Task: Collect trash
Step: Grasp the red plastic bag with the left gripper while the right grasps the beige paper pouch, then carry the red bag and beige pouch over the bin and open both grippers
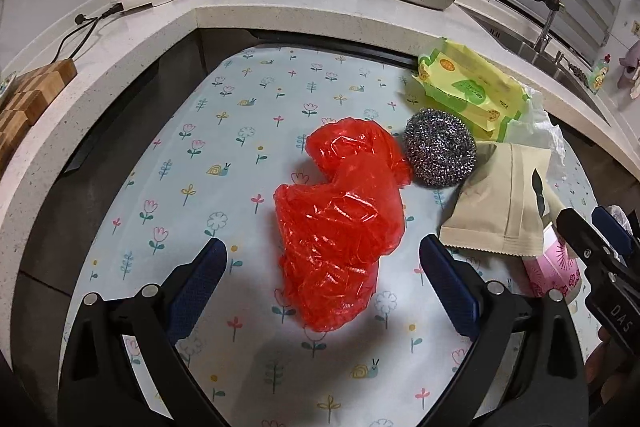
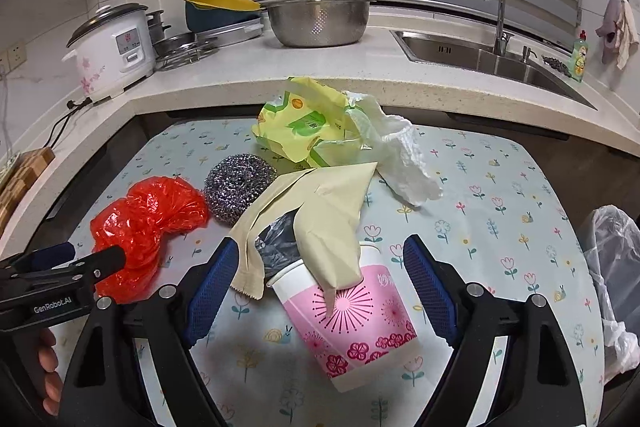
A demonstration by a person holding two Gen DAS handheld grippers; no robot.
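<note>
Red crumpled plastic bag [image 1: 340,227] sits dead centre in the left wrist view, between the blue pads of the left tongs [image 1: 322,291], which stand wide with nothing touching them. Judgement: the step is a grab on this bag. Bring both pads down either side of the bulk at 6 o'clock and pinch the thick crumple, not a loose flap, or the film will slip out. At 1 o'clock of the bag: one steel wool scourer [image 1: 440,153], touching the bag's edge. Beyond it, one yellow-green wet-wipe pack [image 1: 468,91]. At 3 o'clock: one kraft paper pouch [image 1: 500,203], with the right tongs entering from the frame edge. All on the flower-print worktop [image 1: 192,163].

Right wrist view: right tongs [image 2: 318,291] also wide, empty, straddling one pink paper cup [image 2: 360,319] lying tilted, the kraft pouch draped over its rim. Judgement: close on the cup wall gently, since it will crush; the pouch may come along or slide off. At 12 o'clock: wipe pack, plus one white crumpled paper towel [image 2: 404,155]. Scourer and red bag at 10 o'clock. One bin with a clear liner [image 2: 612,267] at 3 o'clock, off the worktop edge, likely the drop point.

Count: six trash pieces, one of each.
</note>
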